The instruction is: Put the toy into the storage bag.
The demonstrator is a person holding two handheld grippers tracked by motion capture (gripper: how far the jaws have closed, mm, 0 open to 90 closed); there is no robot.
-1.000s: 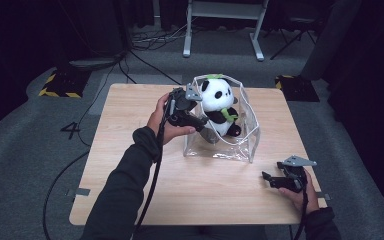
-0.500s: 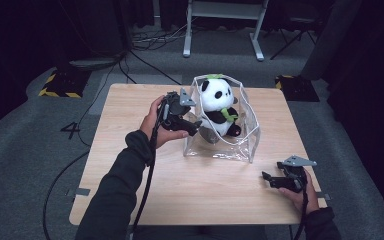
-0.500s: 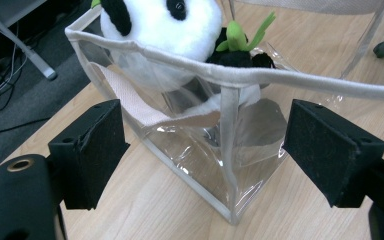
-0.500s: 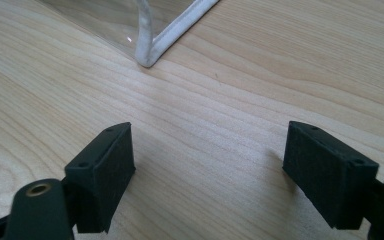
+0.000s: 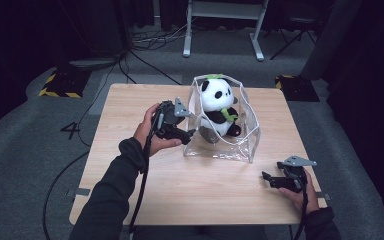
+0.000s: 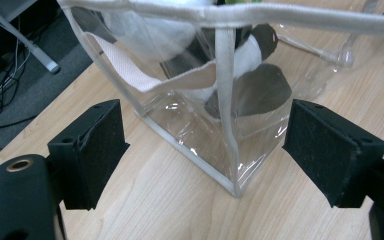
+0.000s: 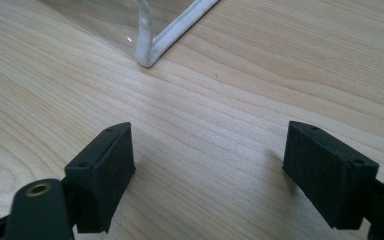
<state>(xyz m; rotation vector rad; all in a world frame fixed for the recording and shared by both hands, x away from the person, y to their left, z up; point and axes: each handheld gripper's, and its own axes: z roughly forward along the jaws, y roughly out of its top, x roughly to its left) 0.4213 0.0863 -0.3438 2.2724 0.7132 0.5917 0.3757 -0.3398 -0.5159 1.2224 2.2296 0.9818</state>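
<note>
A black-and-white panda plush (image 5: 219,102) with a green scarf sits upright inside a clear bag (image 5: 247,130) with white trim, mid-table. My left gripper (image 5: 189,133) is just left of the bag's lower left side and points at it. In the left gripper view the left gripper (image 6: 202,135) is open, with the bag's white corner seam (image 6: 224,125) straight ahead between the jaws; the pads do not touch it. My right gripper (image 5: 266,177) rests near the table's front right and is open over bare wood (image 7: 205,145). The bag's near corner (image 7: 147,54) lies ahead of it.
The wooden table (image 5: 130,100) has room left of the bag and along the front. A cable trails from the left gripper along the sleeve (image 5: 142,170). Beyond the table are a grey floor, loose cables and a white stand (image 5: 222,30).
My left gripper has come down and back from beside the panda's head to the bag's lower left side. The right gripper has stayed put.
</note>
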